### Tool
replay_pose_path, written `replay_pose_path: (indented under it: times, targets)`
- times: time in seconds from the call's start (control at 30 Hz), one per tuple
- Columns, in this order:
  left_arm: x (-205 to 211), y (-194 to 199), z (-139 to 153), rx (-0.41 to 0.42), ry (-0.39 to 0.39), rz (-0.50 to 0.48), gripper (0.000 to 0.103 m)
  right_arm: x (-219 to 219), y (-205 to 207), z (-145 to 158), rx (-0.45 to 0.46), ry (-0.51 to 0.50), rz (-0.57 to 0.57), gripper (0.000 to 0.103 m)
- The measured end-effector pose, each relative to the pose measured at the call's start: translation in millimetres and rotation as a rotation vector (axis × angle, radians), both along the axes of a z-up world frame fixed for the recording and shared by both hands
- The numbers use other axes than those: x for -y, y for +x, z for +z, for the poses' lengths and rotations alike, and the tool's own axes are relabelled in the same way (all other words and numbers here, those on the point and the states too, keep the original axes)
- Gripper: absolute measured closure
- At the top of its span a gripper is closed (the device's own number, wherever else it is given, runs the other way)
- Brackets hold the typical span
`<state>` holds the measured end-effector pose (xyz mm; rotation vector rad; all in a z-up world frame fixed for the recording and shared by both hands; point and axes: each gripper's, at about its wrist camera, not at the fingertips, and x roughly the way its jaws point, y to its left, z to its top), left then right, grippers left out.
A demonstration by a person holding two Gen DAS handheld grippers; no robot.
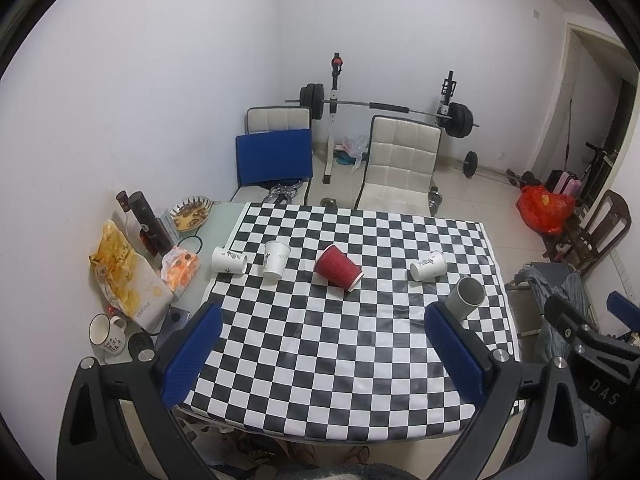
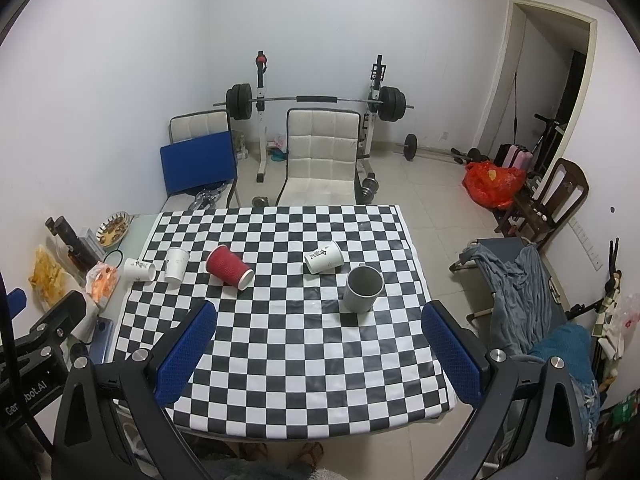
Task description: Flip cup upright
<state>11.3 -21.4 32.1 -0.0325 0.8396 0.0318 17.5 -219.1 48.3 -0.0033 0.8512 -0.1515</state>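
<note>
A red paper cup (image 1: 338,267) (image 2: 229,267) lies on its side mid-table on the checkered cloth (image 1: 340,344) (image 2: 292,360). A white paper cup (image 1: 229,261) (image 2: 139,269) lies on its side at the left edge. Another white cup (image 1: 275,259) (image 2: 176,265) stands upright beside it. A third white cup (image 1: 428,266) (image 2: 323,262) lies on its side to the right. A grey mug (image 1: 465,297) (image 2: 362,288) stands upright at the right. My left gripper (image 1: 322,356) and right gripper (image 2: 320,354) are both open, empty, above the near table part.
Snack bags (image 1: 124,280), a dark bottle (image 1: 150,224), a bowl (image 1: 191,212) and a white mug (image 1: 105,334) sit at the table's left side. White chairs (image 1: 400,164) stand behind the table. A wooden chair (image 2: 552,204) and draped cot (image 2: 520,292) stand right.
</note>
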Motion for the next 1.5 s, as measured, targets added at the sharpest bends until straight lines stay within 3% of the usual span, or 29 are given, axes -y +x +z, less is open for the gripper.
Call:
replay_pose_path:
  times: [0.17, 0.33, 0.63, 0.93, 1.2, 1.5]
  targets:
    - [6, 20, -26, -0.061, 0.021, 0.060, 0.000, 13, 24, -40, -0.082, 0.024, 0.007, 0.000]
    - [13, 44, -76, -0.155, 0.083, 0.131, 0.000, 29, 57, -108, -0.195, 0.046, 0.005, 0.000]
    - [11, 89, -167, -0.349, 0.112, 0.204, 0.000, 34, 116, -232, -0.378, 0.037, 0.031, 0.000]
    - [7, 156, -231, -0.480, 0.110, 0.216, 0.000, 27, 175, -312, -0.506, 0.049, 0.019, 0.000]
    - [1, 235, -279, -0.592, 0.028, 0.174, 0.000, 20, 240, -354, -0.565, 0.039, -0.041, 0.000]
    - [5, 304, -323, -0.713, -0.124, 0.158, 0.000, 22, 297, -392, -0.629, 0.018, -0.105, 0.000]
